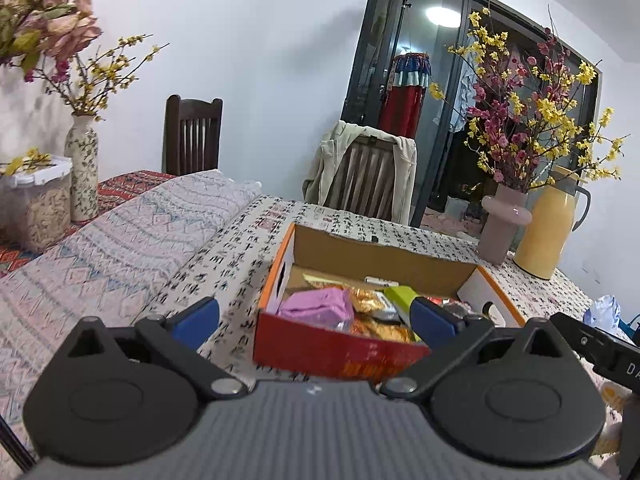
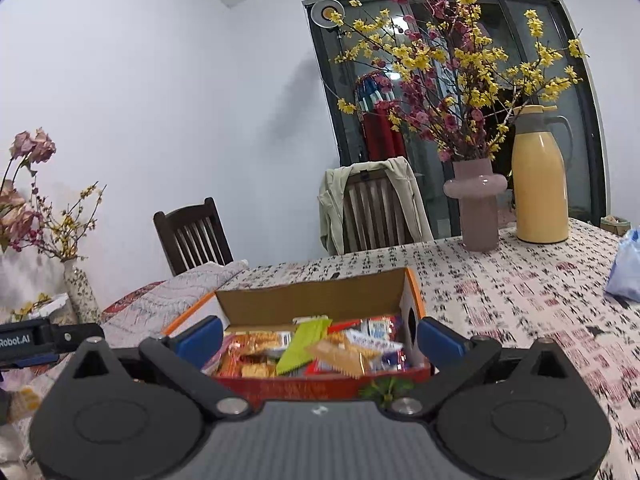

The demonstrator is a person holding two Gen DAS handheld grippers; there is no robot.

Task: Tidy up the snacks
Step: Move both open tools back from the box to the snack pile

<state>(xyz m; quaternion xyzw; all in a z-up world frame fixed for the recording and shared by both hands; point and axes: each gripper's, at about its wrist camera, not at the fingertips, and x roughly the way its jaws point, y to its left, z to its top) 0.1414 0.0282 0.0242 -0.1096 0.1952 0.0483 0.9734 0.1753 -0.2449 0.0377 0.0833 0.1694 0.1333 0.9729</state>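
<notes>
Hovering: left tongs (image 1: 316, 316) and right tongs (image 2: 320, 340) both spread, empty, at the snack box (image 2: 320, 386), lower centre on the counter (image 2: 520, 300). Wrapped packets look light, crinkly, slippery, crushable. Green packet (image 2: 302, 344) lies on top; pinch its flat edge gently.

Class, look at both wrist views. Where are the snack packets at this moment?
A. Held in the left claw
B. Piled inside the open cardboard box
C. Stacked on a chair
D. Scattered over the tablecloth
B. The snack packets lie piled inside the open cardboard box, and both the left claw and the right claw are open and hold nothing.
</notes>
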